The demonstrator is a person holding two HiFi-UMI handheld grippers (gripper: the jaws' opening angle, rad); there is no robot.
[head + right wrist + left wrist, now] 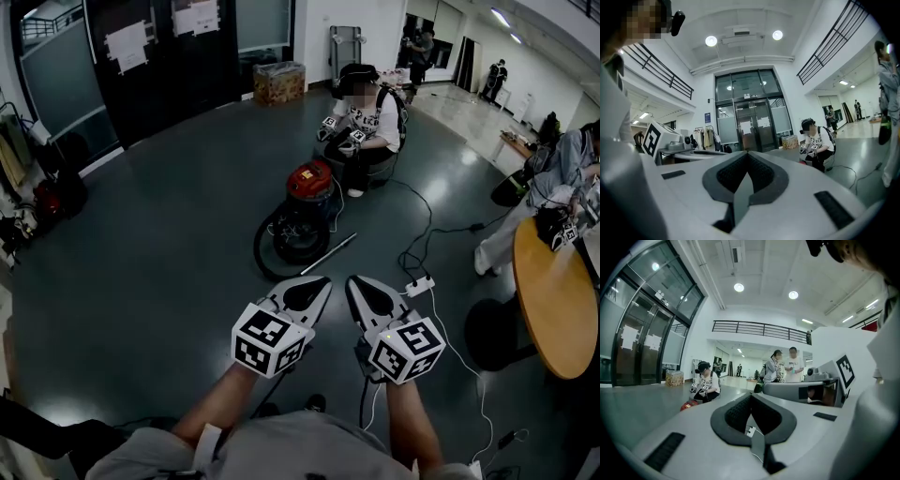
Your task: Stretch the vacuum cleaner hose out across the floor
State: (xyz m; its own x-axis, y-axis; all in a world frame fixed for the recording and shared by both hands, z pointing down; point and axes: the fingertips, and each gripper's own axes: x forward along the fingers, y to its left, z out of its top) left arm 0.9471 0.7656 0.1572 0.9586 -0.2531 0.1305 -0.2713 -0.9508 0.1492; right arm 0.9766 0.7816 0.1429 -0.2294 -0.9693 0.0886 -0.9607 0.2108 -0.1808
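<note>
The vacuum cleaner (308,180) has a red top and a black drum and stands on the dark floor ahead of me. Its black hose (266,246) lies coiled around the base, and a metal wand (329,253) lies on the floor to its right. My left gripper (324,282) and right gripper (352,280) hang side by side in the air short of the vacuum, both shut and holding nothing. In the left gripper view the left gripper (751,396) has its jaws together, with the vacuum's red top (688,405) far off. In the right gripper view the right gripper (747,155) is also empty.
A person (367,120) crouches just behind the vacuum. A white power strip (419,286) with trailing cables lies to the right. A round wooden table (560,305) stands at the far right with a seated person (553,183) beside it. A cardboard box (278,82) sits by the back wall.
</note>
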